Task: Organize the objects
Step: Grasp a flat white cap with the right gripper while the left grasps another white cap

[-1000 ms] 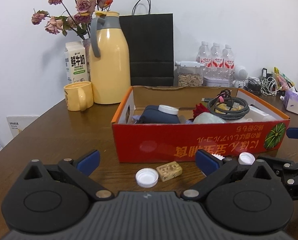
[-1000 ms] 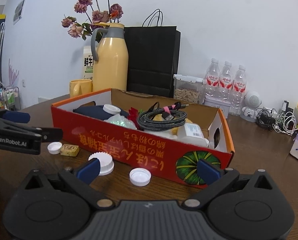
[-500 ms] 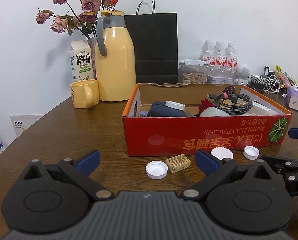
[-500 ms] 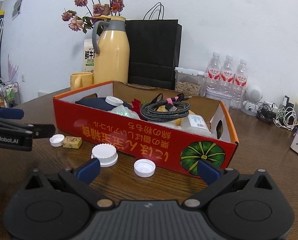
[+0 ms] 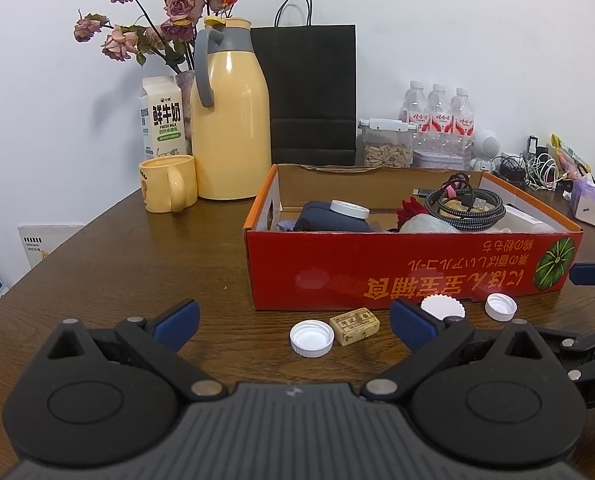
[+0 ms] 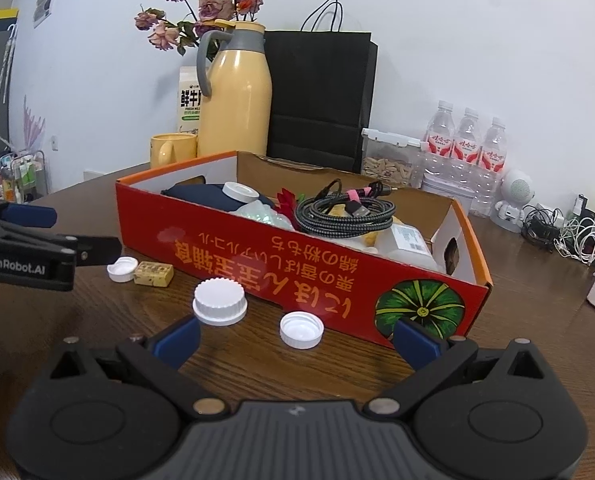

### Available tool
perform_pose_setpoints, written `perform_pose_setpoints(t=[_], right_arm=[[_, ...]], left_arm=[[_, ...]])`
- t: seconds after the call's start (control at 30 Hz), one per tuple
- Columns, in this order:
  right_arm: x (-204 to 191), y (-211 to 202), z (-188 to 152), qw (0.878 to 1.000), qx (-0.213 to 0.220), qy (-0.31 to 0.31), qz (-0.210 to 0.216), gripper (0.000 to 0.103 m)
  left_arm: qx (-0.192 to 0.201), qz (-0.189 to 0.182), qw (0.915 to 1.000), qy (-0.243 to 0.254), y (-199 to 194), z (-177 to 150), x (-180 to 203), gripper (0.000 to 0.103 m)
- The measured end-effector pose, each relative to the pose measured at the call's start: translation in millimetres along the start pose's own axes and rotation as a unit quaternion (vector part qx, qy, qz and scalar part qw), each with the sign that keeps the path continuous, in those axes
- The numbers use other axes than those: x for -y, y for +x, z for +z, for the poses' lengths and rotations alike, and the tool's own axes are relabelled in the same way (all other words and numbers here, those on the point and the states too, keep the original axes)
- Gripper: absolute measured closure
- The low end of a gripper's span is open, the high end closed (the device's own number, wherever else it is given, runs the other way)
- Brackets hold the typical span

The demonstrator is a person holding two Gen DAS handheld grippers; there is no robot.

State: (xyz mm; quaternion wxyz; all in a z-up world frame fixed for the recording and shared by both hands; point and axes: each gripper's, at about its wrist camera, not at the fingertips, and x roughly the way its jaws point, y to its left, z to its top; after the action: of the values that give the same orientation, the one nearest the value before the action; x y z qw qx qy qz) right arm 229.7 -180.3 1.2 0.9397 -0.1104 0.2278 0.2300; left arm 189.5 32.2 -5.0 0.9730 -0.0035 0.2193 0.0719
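Loose caps and a small block are lying on the table, outside the red box.

Left gripper is hovering with jaws apart, empty; just ahead are sitting a white cap and tan block, touching, so a pinch may nudge both. Right gripper is also gaping, its open cap just ahead and ridged cap ahead-left; beyond, the box wall could block a lift.

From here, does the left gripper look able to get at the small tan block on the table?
Probably yes: the left gripper is open, the tan block lies ahead on bare table, with only a white cap beside it.
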Motion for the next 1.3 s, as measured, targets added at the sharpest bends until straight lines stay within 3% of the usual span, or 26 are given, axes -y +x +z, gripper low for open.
perform_pose_setpoints(t=[0.2,0.37,0.47,0.53,0.63,0.8,1.0,1.1,1.17,1.3], right_arm=[[3,2,0,1.0,-0.008,0.013,0.009,0.002],[5,11,0,0.998,-0.032,0.039,0.029,0.016],[6,19,2,0.997,-0.045,0.059,0.017,0.027],[11,27,4,0.995,-0.052,0.083,0.014,0.043],[16,38,6,0.992,-0.062,0.109,0.019,0.059],[16,43,8,0.992,-0.063,0.112,0.019,0.076],[16,37,8,0.992,-0.048,0.113,0.023,0.076],[15,33,8,0.993,-0.041,0.11,0.023,0.076],[16,31,8,0.993,-0.037,0.11,0.024,0.076],[16,29,8,0.993,-0.032,0.108,0.026,0.076]], left_arm=[[0.004,0.0,1.0,-0.003,-1,0,-1,0.0],[-0.001,-0.004,1.0,-0.009,1,0,-2,0.0],[-0.002,-0.005,0.9999,-0.009,2,0,-2,0.0],[-0.003,-0.006,0.9999,-0.01,2,-1,-2,0.0],[-0.007,-0.004,0.9999,-0.01,4,-1,-3,0.0],[-0.025,0.002,0.9996,-0.01,10,-2,-2,0.0],[-0.067,0.022,0.9975,-0.012,24,-3,-4,0.0],[-0.089,0.028,0.9954,-0.019,32,-3,-7,0.014],[-0.104,0.024,0.9941,-0.021,37,-4,-8,0.03],[-0.108,0.026,0.9937,-0.016,43,-3,-8,0.032]])
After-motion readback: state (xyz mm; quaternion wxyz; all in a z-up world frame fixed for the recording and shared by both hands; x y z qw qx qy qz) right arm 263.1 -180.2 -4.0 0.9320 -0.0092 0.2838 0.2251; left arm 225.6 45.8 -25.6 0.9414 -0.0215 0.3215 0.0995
